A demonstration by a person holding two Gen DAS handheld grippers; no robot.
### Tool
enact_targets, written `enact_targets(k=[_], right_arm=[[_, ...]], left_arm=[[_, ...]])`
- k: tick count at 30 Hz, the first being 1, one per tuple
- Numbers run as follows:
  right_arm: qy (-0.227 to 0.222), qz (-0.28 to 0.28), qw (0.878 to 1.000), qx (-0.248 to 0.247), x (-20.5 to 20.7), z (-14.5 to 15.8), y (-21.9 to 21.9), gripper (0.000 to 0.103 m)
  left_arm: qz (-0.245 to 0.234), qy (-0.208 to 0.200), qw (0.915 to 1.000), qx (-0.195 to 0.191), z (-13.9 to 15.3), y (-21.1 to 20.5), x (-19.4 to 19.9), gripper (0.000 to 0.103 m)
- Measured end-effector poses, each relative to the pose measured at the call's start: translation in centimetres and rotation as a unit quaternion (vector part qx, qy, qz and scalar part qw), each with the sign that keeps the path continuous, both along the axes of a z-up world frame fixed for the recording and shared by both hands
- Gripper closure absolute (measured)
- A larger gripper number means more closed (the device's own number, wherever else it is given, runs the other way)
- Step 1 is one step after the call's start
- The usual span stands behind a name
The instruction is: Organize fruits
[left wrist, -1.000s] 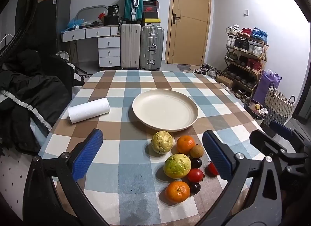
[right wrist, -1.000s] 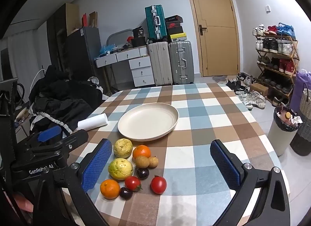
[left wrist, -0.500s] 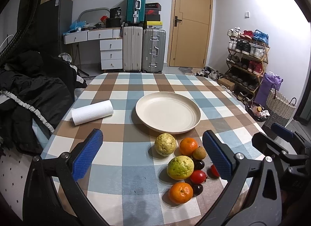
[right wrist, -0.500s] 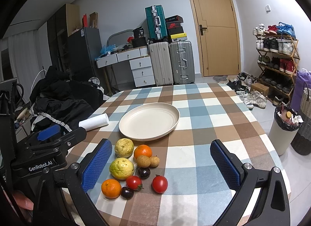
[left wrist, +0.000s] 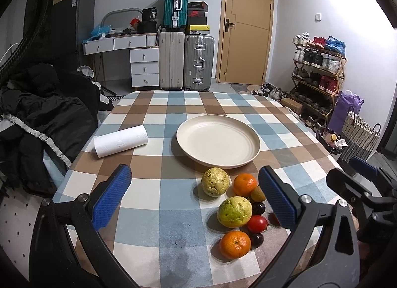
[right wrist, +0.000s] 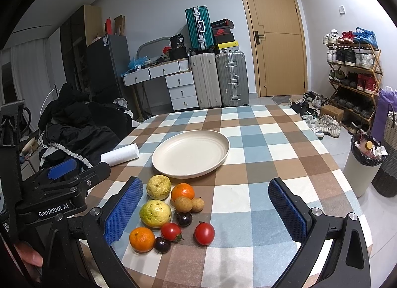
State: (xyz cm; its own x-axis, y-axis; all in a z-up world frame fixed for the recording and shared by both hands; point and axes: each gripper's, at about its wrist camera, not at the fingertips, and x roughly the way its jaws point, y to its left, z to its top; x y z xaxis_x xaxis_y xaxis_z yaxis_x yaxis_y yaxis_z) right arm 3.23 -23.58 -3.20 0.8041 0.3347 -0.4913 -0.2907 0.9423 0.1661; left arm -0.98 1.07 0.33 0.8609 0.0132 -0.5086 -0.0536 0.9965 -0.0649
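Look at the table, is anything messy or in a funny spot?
A little. The paper towel roll lies tipped on its side left of the plate. The fruits, like the nearer guava, sit on the tablecloth, none on the plate. Nothing looks spilled or broken.

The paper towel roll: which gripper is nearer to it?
Left. The left gripper hovers just short of the paper towel roll; the right gripper sits over the fruit, farther to the right.
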Motion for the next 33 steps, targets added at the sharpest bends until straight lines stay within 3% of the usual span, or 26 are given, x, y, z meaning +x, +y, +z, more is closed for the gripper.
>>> enact_targets(k=[33], right_arm=[[0.005,0.006,1.000,0.001,0.03,-0.55,0.14,0.000]], left_arm=[[-0.002,0.004,1.0000,0.000,-0.99,0.07,0.60,0.001]])
